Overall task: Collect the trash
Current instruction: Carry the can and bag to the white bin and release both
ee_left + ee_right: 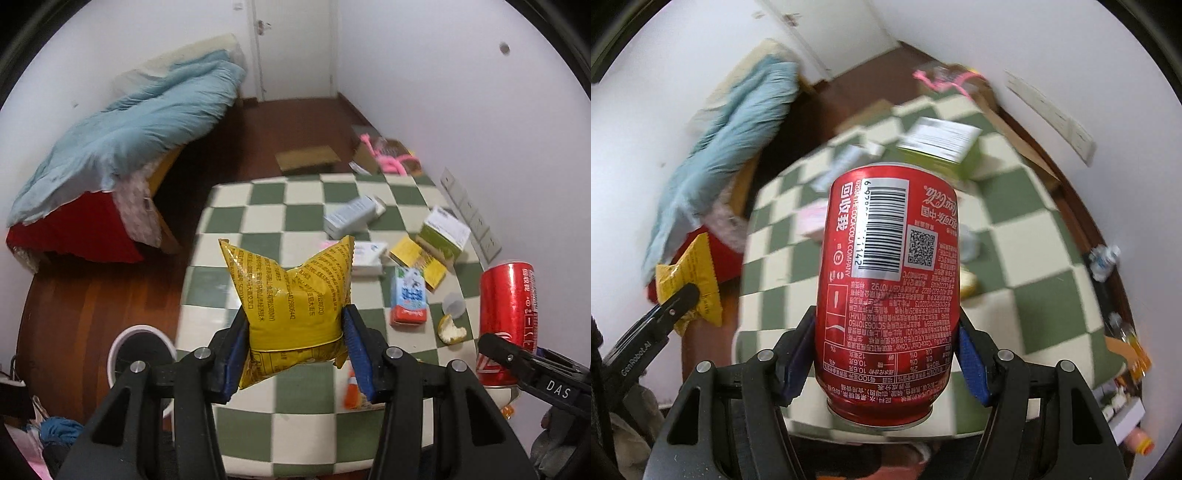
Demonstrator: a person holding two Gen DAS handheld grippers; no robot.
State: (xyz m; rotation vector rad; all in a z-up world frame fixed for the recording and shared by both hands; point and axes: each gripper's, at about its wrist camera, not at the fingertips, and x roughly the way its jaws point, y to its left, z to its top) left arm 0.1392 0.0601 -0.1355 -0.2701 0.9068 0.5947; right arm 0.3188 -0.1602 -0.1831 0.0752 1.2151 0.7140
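Note:
My left gripper [295,325] is shut on a yellow snack bag [291,291] and holds it above the near edge of the green-and-white checkered table [258,206]. My right gripper [886,332] is shut on a red Coca-Cola can [890,280], held upside down above the table [1034,236]. The can also shows at the right of the left wrist view [508,314], and the snack bag shows at the left of the right wrist view [690,277]. A round white bin [138,350] with a dark inside stands on the floor left of the table.
On the table lie a small milk carton [408,295], a grey box [351,218], a green box [443,230], a yellow packet [417,260], a white box [365,256], an orange peel [450,330] and a small clear cup [454,304]. A bed with a blue quilt [129,136] stands left.

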